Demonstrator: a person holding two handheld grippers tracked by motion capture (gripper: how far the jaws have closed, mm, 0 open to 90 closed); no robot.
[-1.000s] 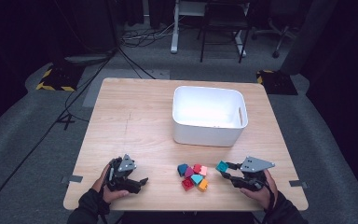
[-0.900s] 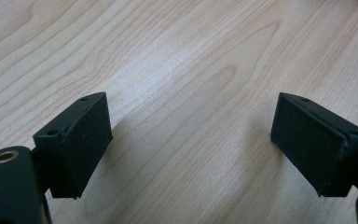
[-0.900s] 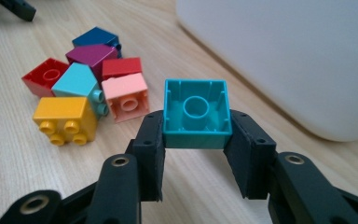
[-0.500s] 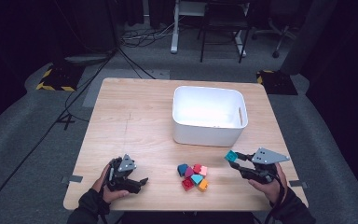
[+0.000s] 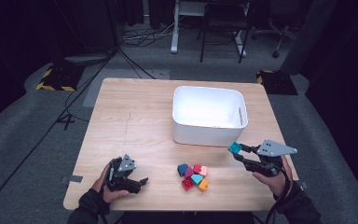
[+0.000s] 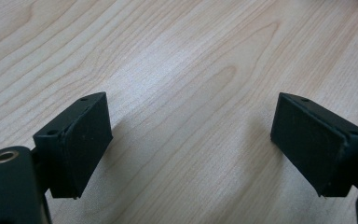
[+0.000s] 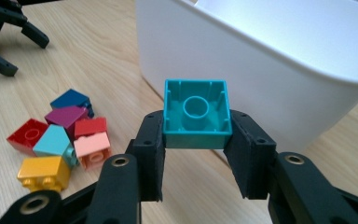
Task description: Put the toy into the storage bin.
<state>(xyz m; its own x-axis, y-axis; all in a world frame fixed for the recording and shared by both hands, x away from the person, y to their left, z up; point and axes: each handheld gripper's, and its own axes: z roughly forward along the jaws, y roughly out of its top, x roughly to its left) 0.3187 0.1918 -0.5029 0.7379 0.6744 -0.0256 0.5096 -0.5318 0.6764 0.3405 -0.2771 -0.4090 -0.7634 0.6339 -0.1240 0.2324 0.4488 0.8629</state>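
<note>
My right gripper (image 5: 238, 151) (image 7: 196, 140) is shut on a teal brick (image 5: 234, 148) (image 7: 196, 115), held in the air just in front of the white bin (image 5: 209, 115) (image 7: 279, 79), hollow underside toward the camera. A cluster of several coloured bricks (image 5: 193, 176) (image 7: 60, 140) lies on the wooden table (image 5: 135, 116) near its front edge. My left gripper (image 5: 140, 183) (image 6: 191, 149) rests low over bare wood at the front left, jaws wide open with nothing between them. In the right gripper view it shows far off as the left gripper (image 7: 9, 28).
The white bin stands at the table's right middle, with something small and pale on its floor. The cluster holds blue, purple, red, pink, light blue and orange bricks. Dark floor, cables and chair legs lie beyond the table.
My right gripper has lifted the teal brick off the table and carried it up and to the right, toward the bin's near wall. The left gripper has stayed put.
</note>
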